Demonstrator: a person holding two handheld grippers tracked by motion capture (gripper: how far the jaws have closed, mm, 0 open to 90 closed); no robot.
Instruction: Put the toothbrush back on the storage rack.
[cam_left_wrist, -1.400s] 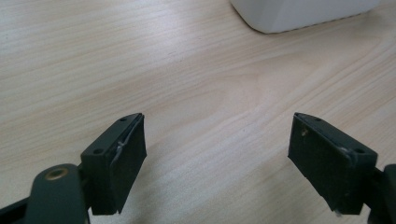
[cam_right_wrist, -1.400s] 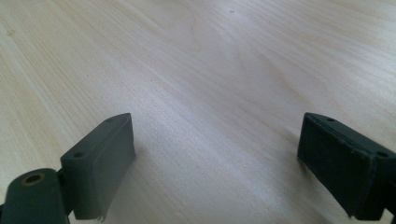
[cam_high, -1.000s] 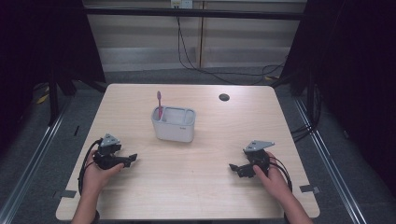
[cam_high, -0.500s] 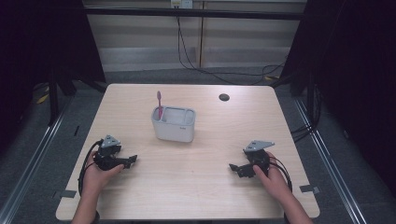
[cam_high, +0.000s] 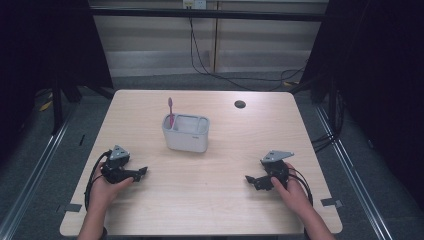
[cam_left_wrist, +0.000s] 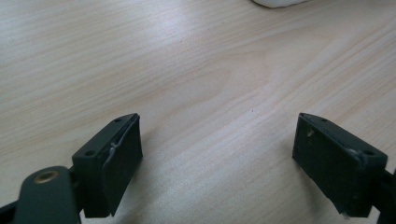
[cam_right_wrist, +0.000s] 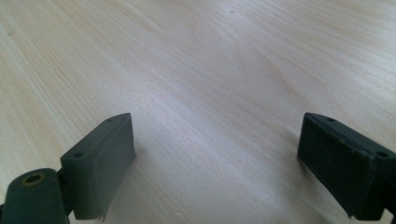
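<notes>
While a pale wooden table (cam_high: 200, 200) stands on grey floor amid dark surroundings, the left gripper (cam_high: 139, 173) and right gripper (cam_high: 251, 179) rest near its front corners, jaws wide and empty, a white holder (cam_high: 186, 134) with a pink toothbrush (cam_high: 170, 111) mid-table.

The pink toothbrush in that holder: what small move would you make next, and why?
Probably ease the left hand-held gripper toward the pink toothbrush. It stands in the white holder at that side, and both grippers rest open, holding nothing.
</notes>
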